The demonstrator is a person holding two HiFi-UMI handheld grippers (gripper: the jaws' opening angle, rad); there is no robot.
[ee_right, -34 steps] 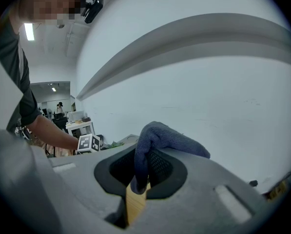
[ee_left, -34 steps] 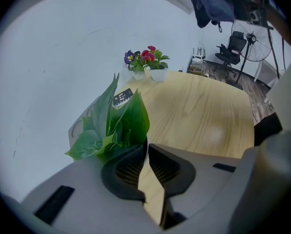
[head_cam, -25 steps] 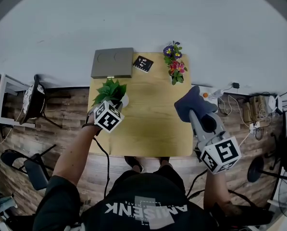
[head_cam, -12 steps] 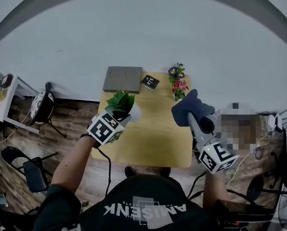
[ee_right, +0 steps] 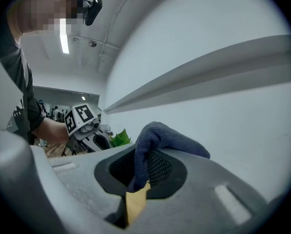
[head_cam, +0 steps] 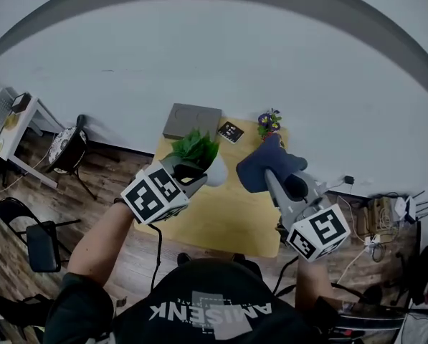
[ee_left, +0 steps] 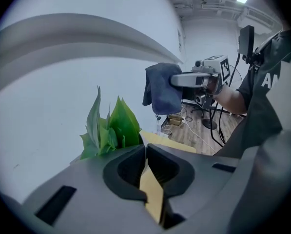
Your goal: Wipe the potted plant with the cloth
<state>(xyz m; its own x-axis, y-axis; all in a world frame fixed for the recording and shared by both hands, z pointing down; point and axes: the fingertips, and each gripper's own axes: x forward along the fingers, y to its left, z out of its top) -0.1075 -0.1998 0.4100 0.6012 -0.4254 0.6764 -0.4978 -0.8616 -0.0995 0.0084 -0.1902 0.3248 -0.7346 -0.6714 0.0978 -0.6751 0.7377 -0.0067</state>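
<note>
A potted plant (head_cam: 196, 149) with green leaves and a white pot hangs in the air above the wooden table (head_cam: 224, 217). My left gripper (head_cam: 191, 172) is shut on the pot's rim. In the left gripper view the leaves (ee_left: 108, 128) stand just left of and beyond the left gripper (ee_left: 145, 147), whose jaws are closed together. My right gripper (head_cam: 271, 172) is shut on a dark blue cloth (head_cam: 260, 163), which hangs just right of the plant and apart from it. The cloth (ee_right: 160, 135) bunches over the right gripper (ee_right: 141, 177). Beyond it show the leaves (ee_right: 118, 139) and the left gripper (ee_right: 89, 130).
At the table's far edge lie a flat grey box (head_cam: 192, 120) and a small black patterned card (head_cam: 231, 131), beside a pot of purple and pink flowers (head_cam: 269, 122). A white wall rises behind. Chairs (head_cam: 38, 242) stand at the left. Cables (head_cam: 371, 224) lie on the floor at the right.
Both grippers have risen. The left one has lifted the potted plant off the table. The right one has brought the cloth up and closer to the plant.
</note>
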